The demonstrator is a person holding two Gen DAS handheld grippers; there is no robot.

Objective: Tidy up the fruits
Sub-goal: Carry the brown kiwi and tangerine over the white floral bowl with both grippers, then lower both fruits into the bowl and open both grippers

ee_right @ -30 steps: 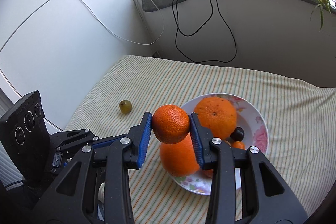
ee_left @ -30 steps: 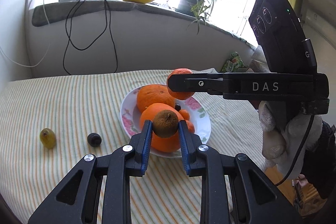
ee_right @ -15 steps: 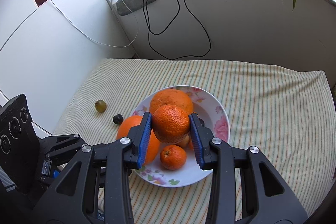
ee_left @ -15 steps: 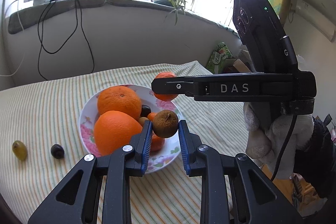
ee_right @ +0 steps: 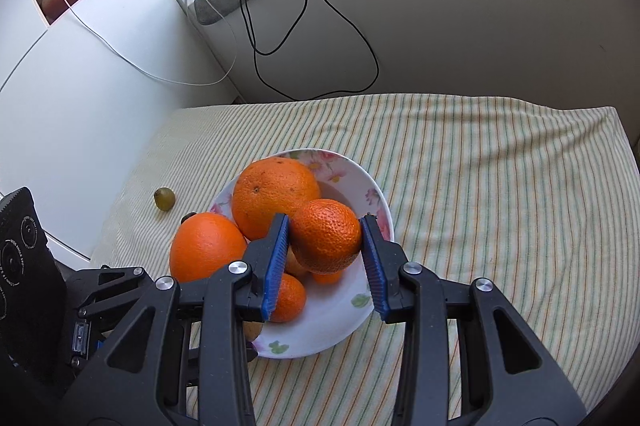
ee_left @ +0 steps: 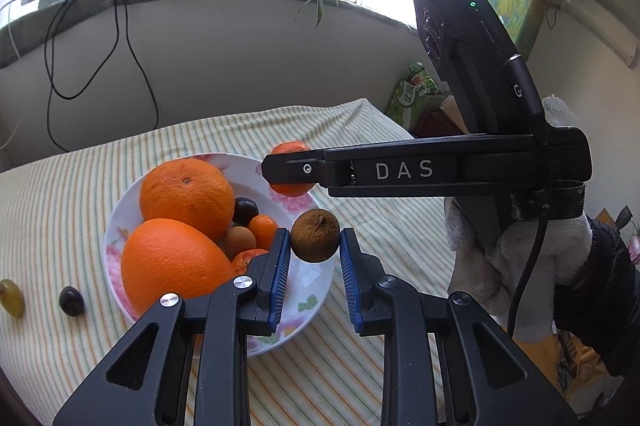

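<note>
**Orange and brown fruit held over the bowl**

Orange peel filled the right gripper (ee_right: 325, 246): its blue pads pinched a tangerine (ee_right: 325, 235) from both sides, above the floral bowl (ee_right: 360, 182). The left gripper (ee_left: 315, 252) was clamped on a small brown fruit (ee_left: 315, 235), held over the bowl's right rim in the left view. Inside the bowl (ee_left: 116, 226) lay two big oranges (ee_left: 186, 192), a dark grape (ee_left: 245, 209) and several small orange and tan fruits. The bowl sat near the middle of the striped cloth (ee_right: 500, 194). Toward the cloth's left edge a green grape (ee_left: 11, 297) and another dark grape (ee_left: 71, 300) lay just beside each other, apart from the bowl. A gloved hand (ee_left: 520, 266) gripped the right gripper's handle.
</note>
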